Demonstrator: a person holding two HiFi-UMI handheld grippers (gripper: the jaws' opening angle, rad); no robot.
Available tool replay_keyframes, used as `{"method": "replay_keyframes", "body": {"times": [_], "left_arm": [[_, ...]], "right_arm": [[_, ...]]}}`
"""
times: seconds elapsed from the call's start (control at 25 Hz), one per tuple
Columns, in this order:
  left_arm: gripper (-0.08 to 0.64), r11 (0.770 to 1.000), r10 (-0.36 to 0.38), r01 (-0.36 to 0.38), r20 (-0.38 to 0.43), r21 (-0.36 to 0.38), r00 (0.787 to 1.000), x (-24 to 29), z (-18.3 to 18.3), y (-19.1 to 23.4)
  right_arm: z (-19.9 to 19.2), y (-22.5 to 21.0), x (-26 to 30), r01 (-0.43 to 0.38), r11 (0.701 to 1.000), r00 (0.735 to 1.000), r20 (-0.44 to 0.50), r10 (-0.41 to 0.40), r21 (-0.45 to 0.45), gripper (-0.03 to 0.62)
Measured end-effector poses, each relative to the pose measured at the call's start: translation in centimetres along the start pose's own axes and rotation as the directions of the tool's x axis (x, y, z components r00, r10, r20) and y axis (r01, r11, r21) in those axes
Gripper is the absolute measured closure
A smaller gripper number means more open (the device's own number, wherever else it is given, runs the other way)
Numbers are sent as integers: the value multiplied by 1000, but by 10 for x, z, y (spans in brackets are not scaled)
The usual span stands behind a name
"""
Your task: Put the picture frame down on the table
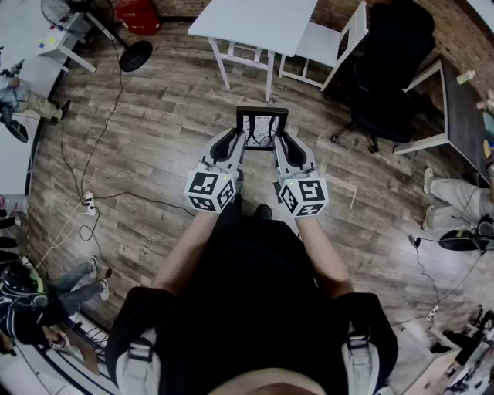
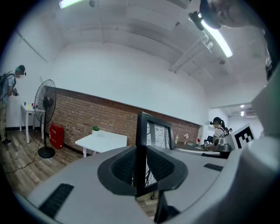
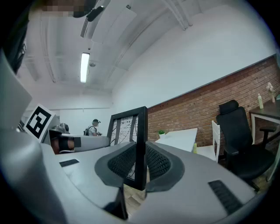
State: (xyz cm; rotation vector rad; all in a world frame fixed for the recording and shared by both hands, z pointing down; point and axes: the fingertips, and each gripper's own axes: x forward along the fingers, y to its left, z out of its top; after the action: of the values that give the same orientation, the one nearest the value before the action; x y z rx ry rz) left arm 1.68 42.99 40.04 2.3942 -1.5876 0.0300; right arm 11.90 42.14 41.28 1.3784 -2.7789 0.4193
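A black picture frame [image 1: 262,126] with a white print of dark lines hangs upright in the air over the wooden floor. My left gripper [image 1: 243,140] is shut on its left edge and my right gripper [image 1: 280,139] is shut on its right edge. In the left gripper view the frame's black side bar [image 2: 141,148] stands clamped between the ribbed pads [image 2: 124,166]. The right gripper view shows the frame [image 3: 141,144] pinched the same way. A white table [image 1: 258,21] stands ahead of the frame, some way off.
A white chair [image 1: 328,42] and a black office chair [image 1: 390,65] stand right of the white table. A dark desk [image 1: 463,108] is at the far right. A floor fan [image 1: 127,46] and cables [image 1: 85,200] lie left. People stand at both sides.
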Motion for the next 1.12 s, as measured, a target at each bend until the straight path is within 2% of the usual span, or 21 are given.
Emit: {"method": "replay_keyframes", "body": {"times": [0.44,0.68,1.12], "left_arm": [[480,1000,-21,21,-3,-10,1000,16,7,42],[480,998,-53,53,-5,-14,999,44,13,62],[480,992,-123,122,-34,-34,992,96,21,130]], "right_arm": [[0,7,44,27,1000,1000,-6,-27,-5,531],[5,-6,74,58,998,998,1,-58,-7,529],[6,-14,151,135,991,991,1,-135,15,529]]}}
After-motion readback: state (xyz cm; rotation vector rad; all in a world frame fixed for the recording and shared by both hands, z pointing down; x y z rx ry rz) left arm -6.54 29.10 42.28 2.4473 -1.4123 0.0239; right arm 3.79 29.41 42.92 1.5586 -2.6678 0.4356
